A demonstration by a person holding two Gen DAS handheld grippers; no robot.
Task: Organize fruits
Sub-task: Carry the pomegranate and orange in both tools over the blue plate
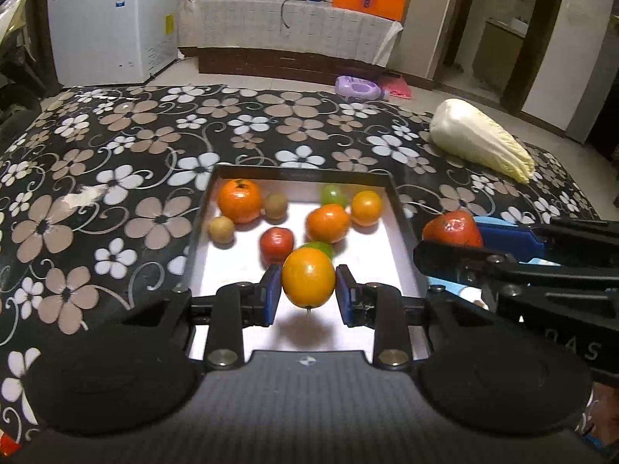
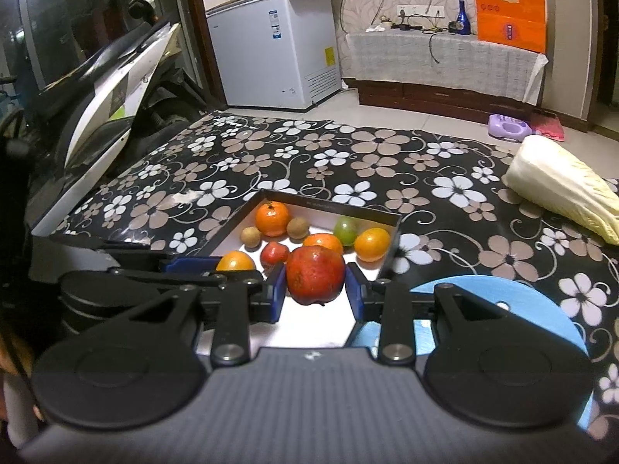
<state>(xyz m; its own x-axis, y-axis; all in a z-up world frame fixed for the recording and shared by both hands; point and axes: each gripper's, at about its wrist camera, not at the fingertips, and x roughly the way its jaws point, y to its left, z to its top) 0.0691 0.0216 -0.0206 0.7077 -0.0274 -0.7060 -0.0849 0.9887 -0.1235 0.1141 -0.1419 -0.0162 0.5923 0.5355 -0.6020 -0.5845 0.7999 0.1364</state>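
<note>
L tool (image 1: 308, 292) grips orange fruit (image 1: 308, 278) over box (image 1: 402, 224); R tool (image 2: 315, 294) grips red pomegranate (image 2: 315, 274) beside blue plate (image 2: 503, 301).

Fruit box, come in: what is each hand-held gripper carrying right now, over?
Left hand-held gripper shut on orange fruit. Right hand-held gripper shut on red fruit. Both above box. Nothing in the way.

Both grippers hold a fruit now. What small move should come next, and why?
Probably carry the red fruit in the right gripper sideways over the blue plate. It hangs clamped above the box, the plate lies just beside it, and the left gripper holds its orange fruit.
</note>
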